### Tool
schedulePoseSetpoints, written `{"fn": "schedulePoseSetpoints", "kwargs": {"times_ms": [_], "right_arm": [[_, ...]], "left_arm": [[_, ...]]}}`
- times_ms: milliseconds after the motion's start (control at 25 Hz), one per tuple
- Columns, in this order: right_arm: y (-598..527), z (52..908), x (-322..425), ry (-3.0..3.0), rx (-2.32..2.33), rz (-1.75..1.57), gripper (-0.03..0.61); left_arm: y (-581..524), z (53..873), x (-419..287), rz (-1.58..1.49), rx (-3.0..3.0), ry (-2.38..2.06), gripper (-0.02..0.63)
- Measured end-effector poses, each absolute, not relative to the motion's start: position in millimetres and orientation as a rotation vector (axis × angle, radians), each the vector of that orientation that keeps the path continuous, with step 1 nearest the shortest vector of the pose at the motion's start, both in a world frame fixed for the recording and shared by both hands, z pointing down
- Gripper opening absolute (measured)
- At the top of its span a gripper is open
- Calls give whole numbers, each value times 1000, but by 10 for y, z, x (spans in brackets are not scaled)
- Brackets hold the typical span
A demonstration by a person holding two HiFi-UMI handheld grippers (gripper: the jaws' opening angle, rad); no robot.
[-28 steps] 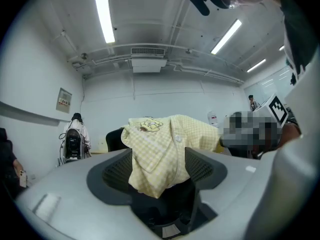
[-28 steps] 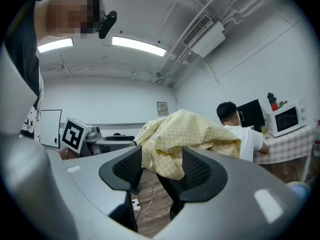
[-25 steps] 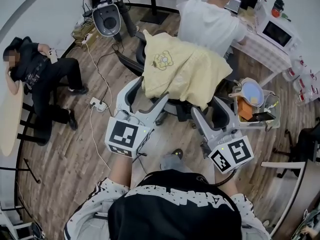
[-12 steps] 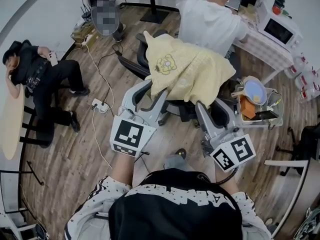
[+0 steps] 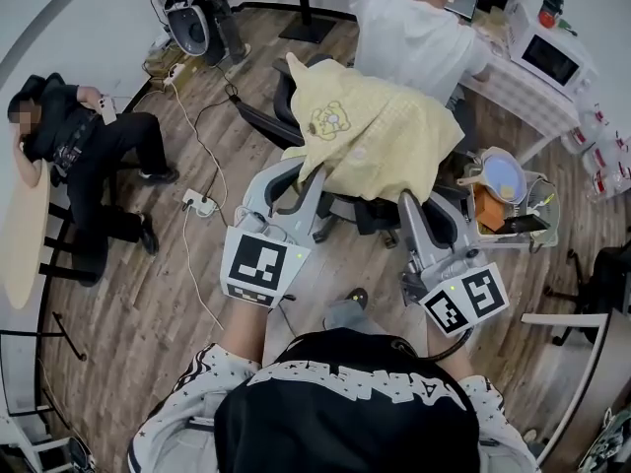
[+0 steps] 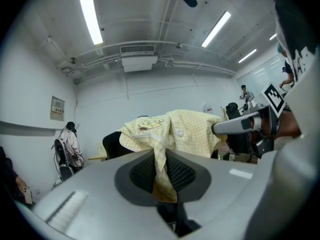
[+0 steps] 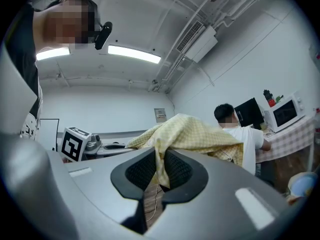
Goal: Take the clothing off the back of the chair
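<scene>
The clothing (image 5: 380,136), a pale yellow checked top with a bear patch, lies draped over the back of the black chair (image 5: 264,121). Most of the cloth hangs down the near side, toward the person who holds the tools. It has not been lifted yet: the top edge sits over the backrest and the folds hang slack.

The left gripper (image 6: 161,176) has just been closing and its jaws are now nearly together. A fold of the yellow hem is pinched between the ribbed pads at the cloth's lower left. The right gripper (image 7: 159,173) has done the same on the other side, and its jaws are narrowed onto a hanging strip of the fabric's lower right edge. Both point roughly level at the chair, side by side and apart, one at each lower corner.

Holding two corners looks deliberate. It spreads the load and keeps the top open, so it can probably be raised up and over the backrest in one piece rather than dragged off one side and snagged on an armrest. Each hold takes only a thin edge of fabric, so a sharp pull could let it slip out.

Just behind the chair a person in a white shirt (image 5: 414,37) sits at a desk (image 5: 513,87) with a microwave (image 5: 547,62). A power strip (image 5: 197,203) and its cable lie on the wooden floor (image 5: 148,294) to the left.
</scene>
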State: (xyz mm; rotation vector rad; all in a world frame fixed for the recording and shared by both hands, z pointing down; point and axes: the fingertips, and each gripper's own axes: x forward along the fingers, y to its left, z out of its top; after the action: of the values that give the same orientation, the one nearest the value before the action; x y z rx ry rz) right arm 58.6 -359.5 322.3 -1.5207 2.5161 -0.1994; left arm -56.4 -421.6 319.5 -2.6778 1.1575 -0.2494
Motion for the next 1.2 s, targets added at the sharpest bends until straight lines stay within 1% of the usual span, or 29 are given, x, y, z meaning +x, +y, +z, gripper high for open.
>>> {"fn": "schedulePoseSetpoints", "kwargs": {"times_ms": [1200], "right_arm": [[-2985, 3216, 418, 2562, -1462, -265, 52]], "left_arm": [[-3406, 3217, -646, -296, -2684, 1159, 29]]}}
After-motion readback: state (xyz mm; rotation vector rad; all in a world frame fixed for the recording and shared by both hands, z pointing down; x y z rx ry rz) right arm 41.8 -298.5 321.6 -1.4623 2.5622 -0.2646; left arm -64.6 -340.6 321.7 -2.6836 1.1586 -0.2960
